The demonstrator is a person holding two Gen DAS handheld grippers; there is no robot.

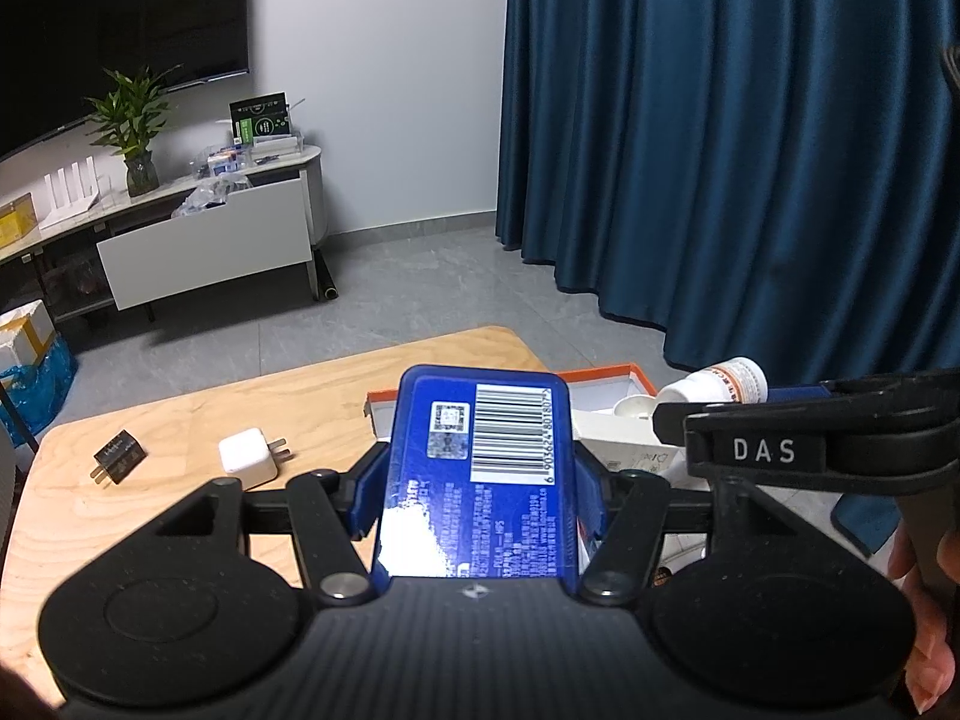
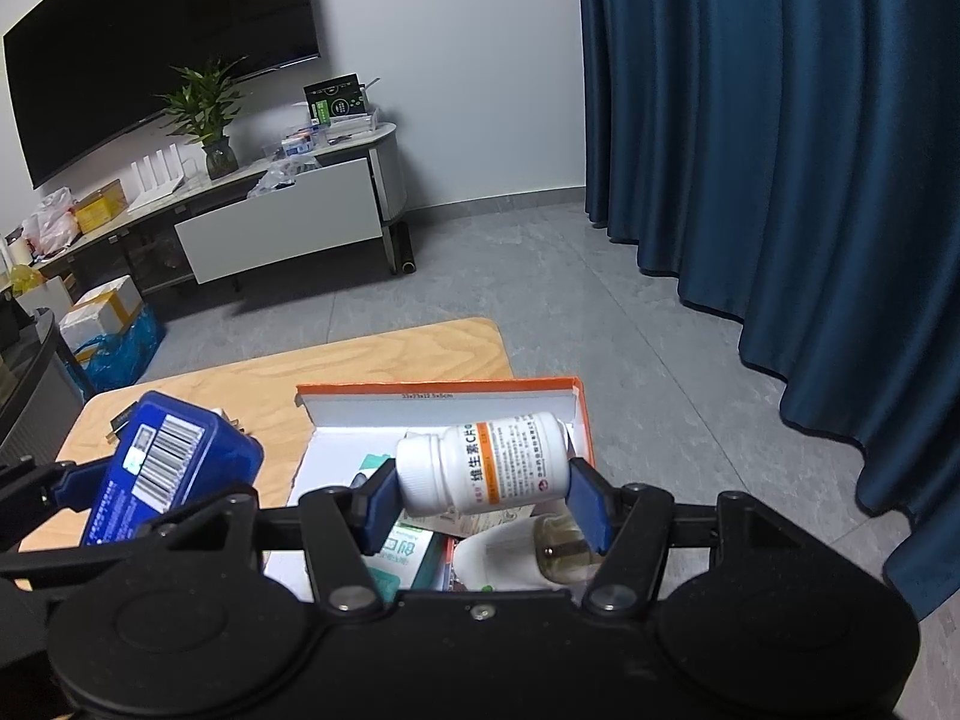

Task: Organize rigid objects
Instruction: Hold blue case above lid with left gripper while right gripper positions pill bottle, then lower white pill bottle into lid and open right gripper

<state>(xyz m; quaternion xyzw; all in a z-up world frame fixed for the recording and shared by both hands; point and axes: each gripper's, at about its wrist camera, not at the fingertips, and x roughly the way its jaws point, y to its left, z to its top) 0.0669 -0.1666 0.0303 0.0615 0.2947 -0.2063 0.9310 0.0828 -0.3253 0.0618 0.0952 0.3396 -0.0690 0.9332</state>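
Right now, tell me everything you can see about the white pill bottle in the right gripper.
The white pill bottle looks like glossy plastic, with a ribbed white screw cap on and a white label carrying an orange band and small Chinese print. It lies sideways, slightly tilted, cap toward the left. The right gripper clamps it end to end, one blue pad on the cap, the other on the base. It hangs above the open orange box, touching nothing else visible.
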